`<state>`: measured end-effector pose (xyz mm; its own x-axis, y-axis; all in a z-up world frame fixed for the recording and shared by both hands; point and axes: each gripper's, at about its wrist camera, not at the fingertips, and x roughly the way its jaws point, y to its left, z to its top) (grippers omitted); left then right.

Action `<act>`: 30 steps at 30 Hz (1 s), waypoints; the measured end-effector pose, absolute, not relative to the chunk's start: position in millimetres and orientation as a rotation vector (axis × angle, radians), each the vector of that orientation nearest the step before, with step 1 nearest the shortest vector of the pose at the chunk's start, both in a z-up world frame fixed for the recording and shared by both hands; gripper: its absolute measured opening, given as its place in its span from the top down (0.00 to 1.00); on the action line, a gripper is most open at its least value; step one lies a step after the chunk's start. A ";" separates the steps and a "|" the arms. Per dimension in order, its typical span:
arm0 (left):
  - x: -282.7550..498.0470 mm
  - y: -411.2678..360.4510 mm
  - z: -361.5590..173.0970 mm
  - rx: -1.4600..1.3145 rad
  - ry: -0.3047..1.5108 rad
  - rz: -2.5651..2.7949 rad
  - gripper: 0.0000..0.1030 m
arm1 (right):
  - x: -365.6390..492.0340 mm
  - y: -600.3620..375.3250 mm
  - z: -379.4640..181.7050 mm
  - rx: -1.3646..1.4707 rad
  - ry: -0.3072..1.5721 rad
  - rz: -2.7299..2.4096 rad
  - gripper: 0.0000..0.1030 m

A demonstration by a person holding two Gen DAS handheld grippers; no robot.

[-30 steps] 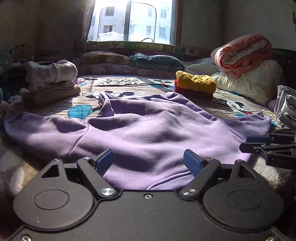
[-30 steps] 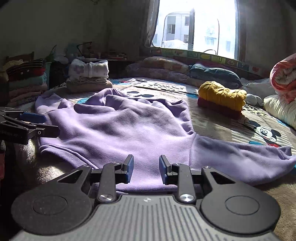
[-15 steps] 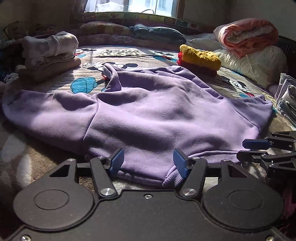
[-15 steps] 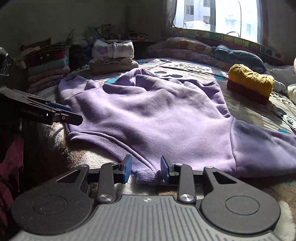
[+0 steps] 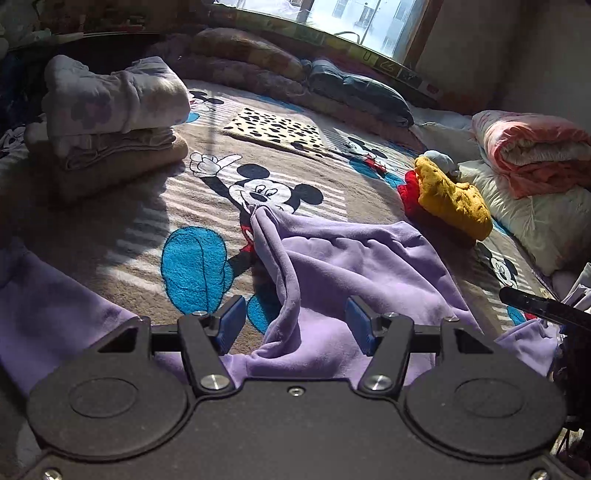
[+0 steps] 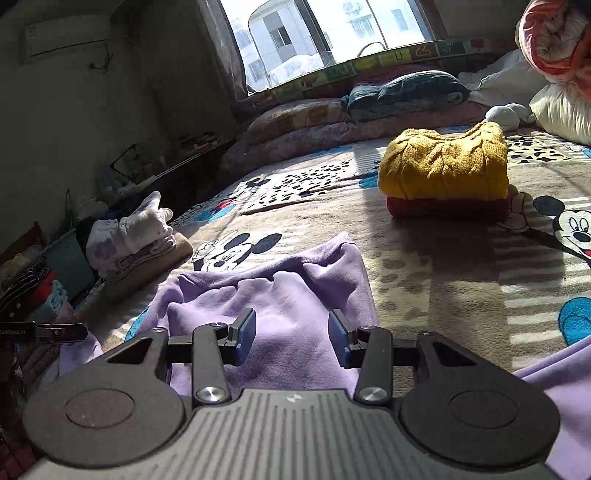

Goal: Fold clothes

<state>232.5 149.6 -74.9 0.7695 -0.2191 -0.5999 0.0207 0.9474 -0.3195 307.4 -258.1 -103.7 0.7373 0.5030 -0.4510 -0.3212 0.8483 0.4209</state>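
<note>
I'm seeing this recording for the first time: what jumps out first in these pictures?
The purple sweatshirt lies bunched on the cartoon-mouse bedspread, filling the near view between the open pads of the left claw and right claw. Beyond it sits a folded mustard-yellow knit stacked on a red garment, in sunlight from the window.

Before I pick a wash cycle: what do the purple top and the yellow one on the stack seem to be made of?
Purple top: looks like soft matte fleece or sweatshirt jersey, with smooth drape and a ribbed edge; the fibre can't be told. Yellow one: chunky cable knit, likely wool or acrylic, with raised braided ridges.
</note>
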 end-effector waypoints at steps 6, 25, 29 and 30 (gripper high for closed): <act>324.3 181.8 -75.7 -0.441 0.755 -0.127 0.43 | 386.0 -255.7 -121.0 0.403 0.668 0.424 0.57; 414.8 178.9 -124.0 -0.483 0.794 -0.343 0.92 | 441.6 -277.8 -171.8 0.755 0.623 0.472 0.92; 406.8 199.3 -122.2 -0.620 0.676 -0.486 0.92 | 423.3 -312.5 -175.9 0.860 0.534 0.477 0.92; 408.3 201.2 -124.5 -0.641 0.676 -0.497 0.92 | 422.5 -314.4 -175.2 0.865 0.526 0.489 0.92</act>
<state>408.3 201.2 -124.5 0.6792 -0.6071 -0.4124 0.2125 0.7005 -0.6812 422.5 -314.4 -175.2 0.7680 0.5968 -0.2324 -0.1876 0.5566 0.8093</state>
